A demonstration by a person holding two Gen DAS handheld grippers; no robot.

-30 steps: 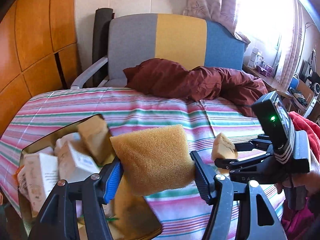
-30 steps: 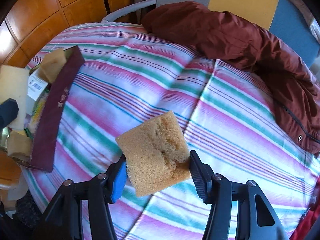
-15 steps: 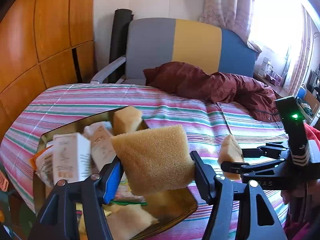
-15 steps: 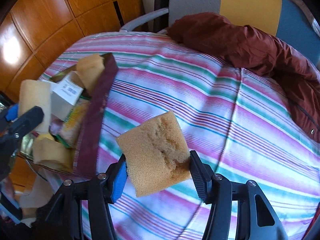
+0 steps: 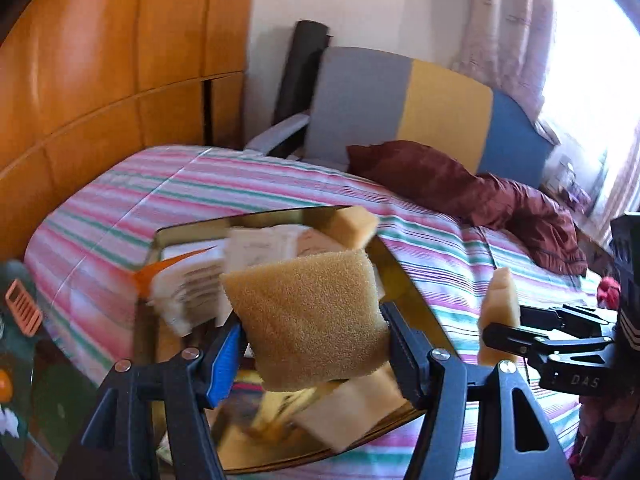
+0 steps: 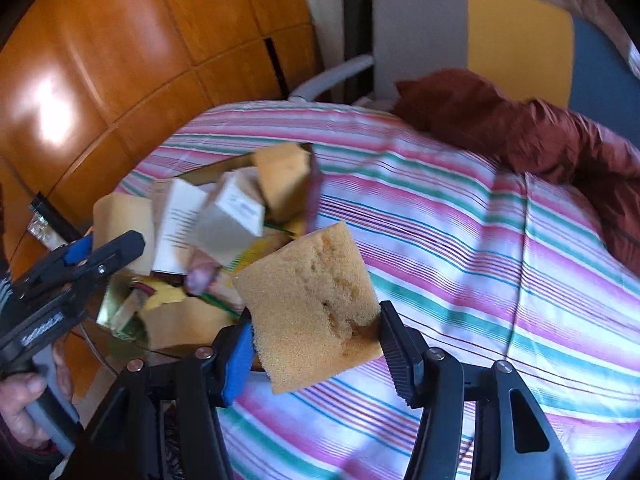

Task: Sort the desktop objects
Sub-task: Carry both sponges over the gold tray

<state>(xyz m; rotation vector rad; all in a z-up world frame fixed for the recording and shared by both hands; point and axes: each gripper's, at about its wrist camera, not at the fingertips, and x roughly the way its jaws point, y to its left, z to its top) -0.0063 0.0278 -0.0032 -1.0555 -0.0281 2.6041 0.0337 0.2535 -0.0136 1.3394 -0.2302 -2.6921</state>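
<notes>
Both tools nearer box (image 5: pixel 404 280), sponges gripped

Black plastic tongs (image 5: pixel 312 344) with silver screws, one blue pad (image 5: pixel 224 354) (white lettering on the side).

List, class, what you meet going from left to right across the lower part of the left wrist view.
Orange calculator → gold tray → sponge in the left hand-held gripper → second sponge in the right hand-held gripper.
</notes>
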